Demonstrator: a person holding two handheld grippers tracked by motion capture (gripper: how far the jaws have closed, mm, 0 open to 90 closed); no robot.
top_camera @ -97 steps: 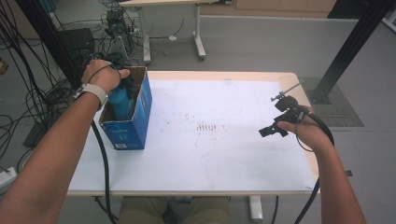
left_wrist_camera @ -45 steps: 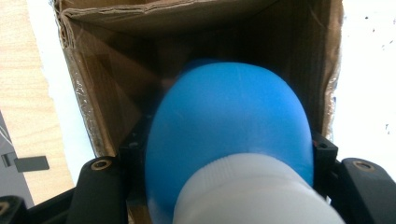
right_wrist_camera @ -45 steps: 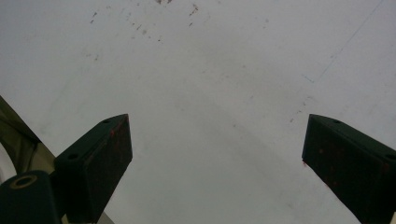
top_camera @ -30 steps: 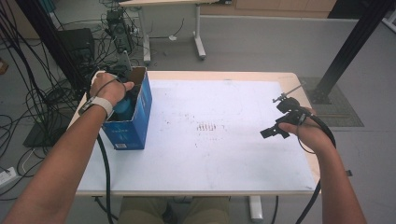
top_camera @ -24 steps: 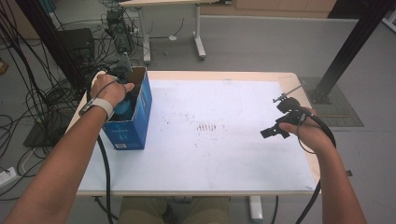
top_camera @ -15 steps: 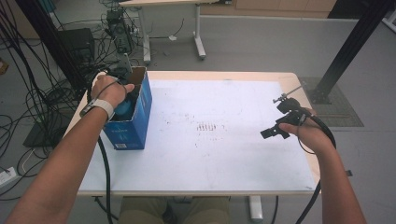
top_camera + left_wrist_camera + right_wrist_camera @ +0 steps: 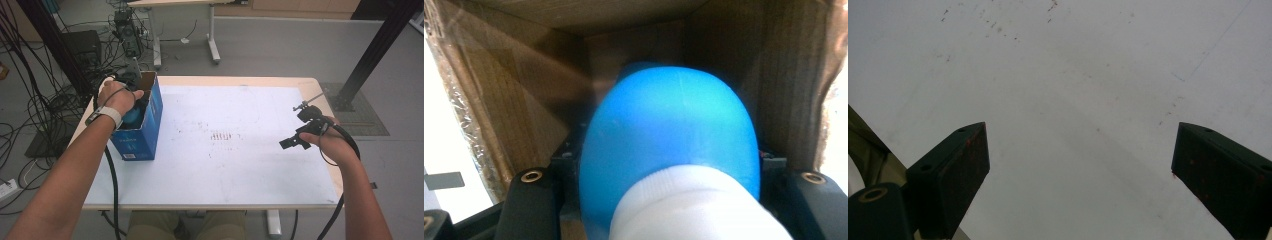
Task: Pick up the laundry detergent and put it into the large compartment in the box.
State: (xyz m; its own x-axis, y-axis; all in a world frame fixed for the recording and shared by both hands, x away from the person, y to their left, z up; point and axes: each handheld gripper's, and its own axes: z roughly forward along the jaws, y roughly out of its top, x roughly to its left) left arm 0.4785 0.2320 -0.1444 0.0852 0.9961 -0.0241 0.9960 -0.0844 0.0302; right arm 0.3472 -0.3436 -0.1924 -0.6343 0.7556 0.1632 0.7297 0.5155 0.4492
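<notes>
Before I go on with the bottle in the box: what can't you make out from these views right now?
- Left gripper: high view, hand and box wall hide its jaws.
- Bottle: left gripper view, blurred and cut by the bottom edge; whether the jaws touch it is unclear.
- Box floor: hidden by the bottle.
- Right gripper: jaws apart above the table.

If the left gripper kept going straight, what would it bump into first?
Probably the brown inside wall of the blue box: the left gripper, shut on the blue bottle, points deep into it. Depth is unclear.
</notes>
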